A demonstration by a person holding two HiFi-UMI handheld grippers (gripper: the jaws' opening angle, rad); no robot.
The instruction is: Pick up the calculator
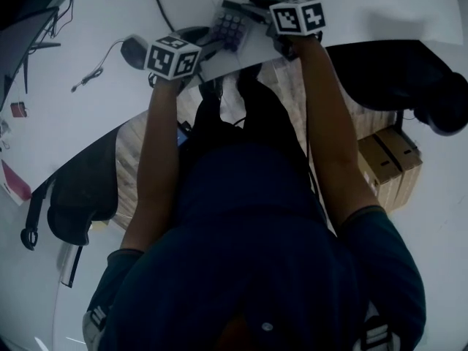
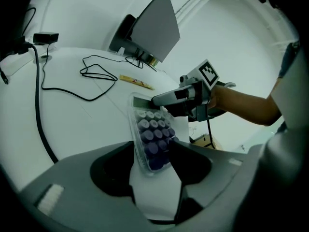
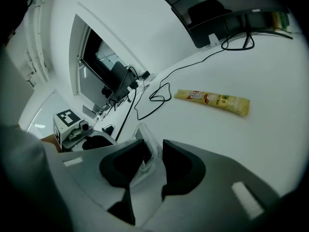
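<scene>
2 grippers hold calculator [image 2: 152,134] (tilted, over white table [image 2: 72,124]): left gripper [image 2: 152,154] jaws clamp its sides, right gripper [image 3: 152,154] jaws pinch its end.

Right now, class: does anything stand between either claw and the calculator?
Nothing visible does. The calculator already sits between the jaws of the left claw, touching both, and the right claw clamps its far edge. Only white paper lies beneath it.

Clear-cased calculator [image 2: 150,134] with dark round keys, tilted, over a white sheet [image 2: 154,195].
</scene>
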